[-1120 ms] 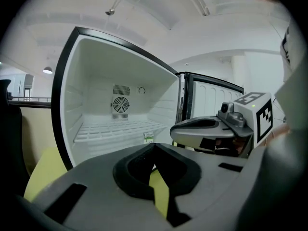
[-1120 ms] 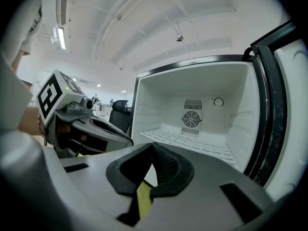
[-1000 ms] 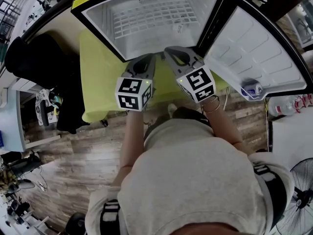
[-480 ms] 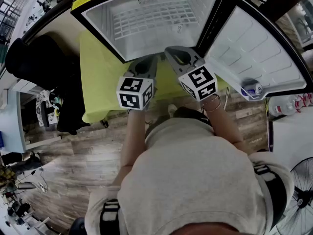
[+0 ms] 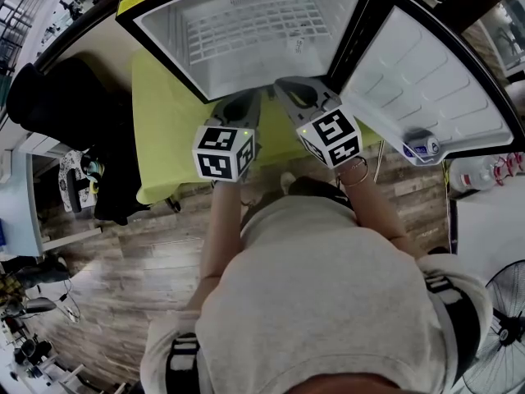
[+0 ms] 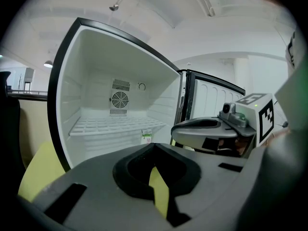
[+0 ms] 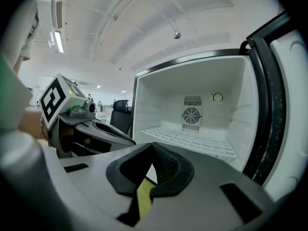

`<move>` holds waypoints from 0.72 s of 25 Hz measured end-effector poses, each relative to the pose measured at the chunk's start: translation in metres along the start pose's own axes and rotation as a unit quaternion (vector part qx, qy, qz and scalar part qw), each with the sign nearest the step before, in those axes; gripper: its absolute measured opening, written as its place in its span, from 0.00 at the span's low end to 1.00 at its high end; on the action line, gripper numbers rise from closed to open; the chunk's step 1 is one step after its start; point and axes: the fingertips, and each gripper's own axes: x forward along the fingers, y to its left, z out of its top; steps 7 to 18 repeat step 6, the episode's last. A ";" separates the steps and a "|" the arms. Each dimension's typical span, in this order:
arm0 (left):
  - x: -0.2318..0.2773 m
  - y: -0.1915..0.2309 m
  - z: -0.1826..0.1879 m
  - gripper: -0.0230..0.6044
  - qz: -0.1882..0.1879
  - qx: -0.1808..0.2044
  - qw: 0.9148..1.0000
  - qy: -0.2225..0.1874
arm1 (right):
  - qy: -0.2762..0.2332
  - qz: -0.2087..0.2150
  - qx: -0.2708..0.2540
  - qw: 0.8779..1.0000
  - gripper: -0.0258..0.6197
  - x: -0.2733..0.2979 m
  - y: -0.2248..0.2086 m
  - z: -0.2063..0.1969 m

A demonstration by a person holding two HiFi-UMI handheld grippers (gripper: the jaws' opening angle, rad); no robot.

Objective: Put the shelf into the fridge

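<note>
- Little has moved in the last second: both grippers keep nearly the same place before the fridge mouth, having drifted only a touch.
- Shelf (image 5: 254, 25): white wire grid, lying level inside the fridge (image 5: 168, 43), spanning its width below the rear vent. It appears seated, so the task looks done or nearly so.
- Left gripper (image 5: 240, 105): jaws closed together with nothing between them, held clear of the opening, as suits a finished placing.
- Right gripper (image 5: 297, 93): likewise closed and empty, just beside the left.
- Door (image 5: 426, 80): swung wide to the right, with a small blue-and-white pack (image 5: 418, 148) in its lower pocket.
- Table (image 5: 164, 130): yellow-green cover, bearing the fridge.
- Room: wood-plank floor (image 5: 123, 253), black chair (image 5: 49, 97) at left, fan (image 5: 504, 335) at lower right.
</note>
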 end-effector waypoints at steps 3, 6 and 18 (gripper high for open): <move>-0.001 0.000 0.000 0.05 0.001 0.002 1.000 0.001 | 0.003 0.000 0.003 1.000 0.05 -0.002 0.001 -0.002; -0.003 0.000 0.000 0.05 0.002 0.002 1.000 0.002 | 0.006 0.000 0.004 1.000 0.05 -0.004 0.001 -0.003; -0.003 0.000 0.000 0.05 0.002 0.002 1.000 0.002 | 0.006 0.000 0.004 1.000 0.05 -0.004 0.001 -0.003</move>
